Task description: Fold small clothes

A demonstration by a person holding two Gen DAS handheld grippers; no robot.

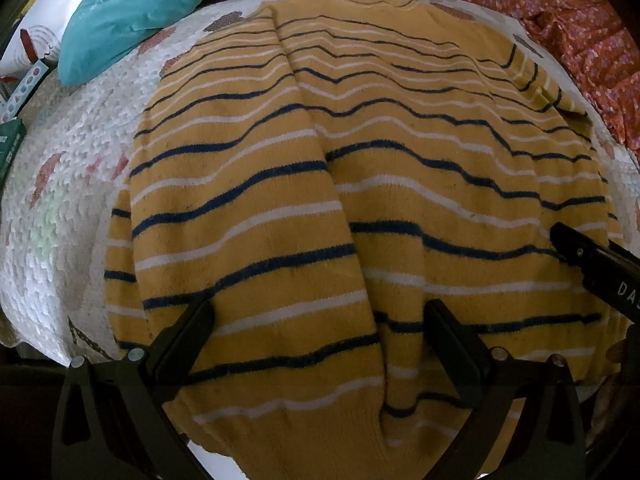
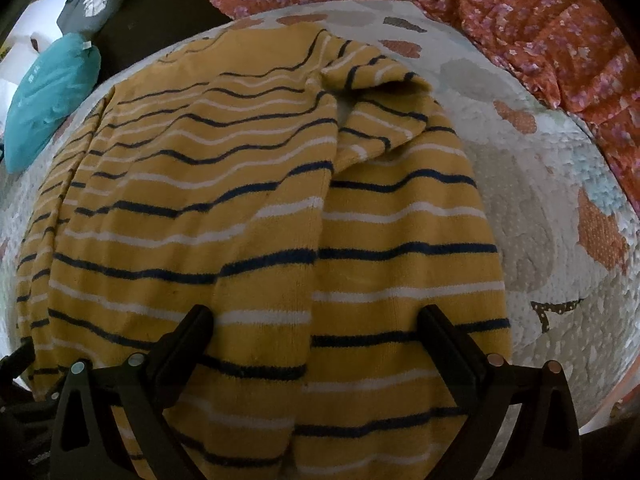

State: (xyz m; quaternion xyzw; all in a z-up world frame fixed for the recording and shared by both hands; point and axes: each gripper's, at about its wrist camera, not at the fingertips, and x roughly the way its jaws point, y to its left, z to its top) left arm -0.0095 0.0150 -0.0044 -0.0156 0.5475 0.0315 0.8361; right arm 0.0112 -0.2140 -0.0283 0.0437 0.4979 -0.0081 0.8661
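Right wrist view alone: striped sweater's (image 2: 260, 220) folded sleeve (image 2: 376, 112) (quilt (image 2: 540, 220) beneath), both grippers' fingers (image 2: 188, 344) wide.

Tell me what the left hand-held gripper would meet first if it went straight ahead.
Most likely the yellow striped sweater: the open left hand-held gripper points at its folded panels. Contact cannot be judged.
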